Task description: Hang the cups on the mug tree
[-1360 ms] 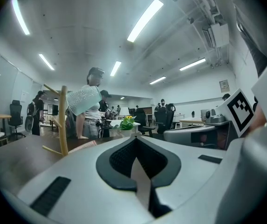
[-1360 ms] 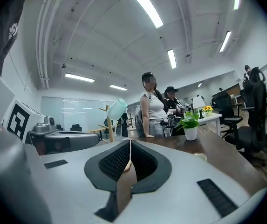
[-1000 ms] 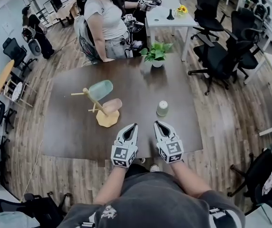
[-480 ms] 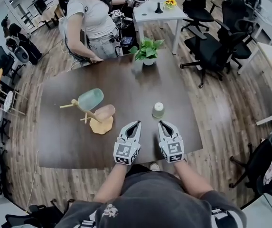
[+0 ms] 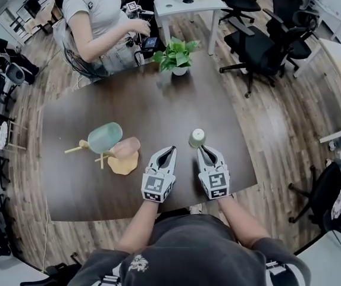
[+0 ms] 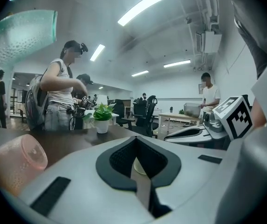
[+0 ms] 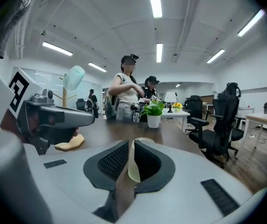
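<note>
A wooden mug tree (image 5: 102,155) stands on the dark table (image 5: 158,106) at the left. A teal cup (image 5: 105,137) hangs high on it, and a pink cup (image 5: 125,148) sits low by its base. The pale green cup (image 5: 197,137) stands mouth-down on the table, just beyond my right gripper (image 5: 201,150), which is shut and empty. My left gripper (image 5: 169,151) is beside it, also shut and empty. The green cup (image 7: 134,164) shows past the tips in the right gripper view. In the left gripper view, the teal cup (image 6: 23,36) and pink cup (image 6: 17,160) are at the left.
A potted plant (image 5: 175,55) stands at the table's far edge. A person (image 5: 96,22) stands behind the table at the far left. Office chairs (image 5: 256,43) sit to the right, and a white table (image 5: 185,5) lies beyond.
Both grippers have moved forward and lower over the table, closer to the green cup. The person at the far side has lifted a hand off the table.
</note>
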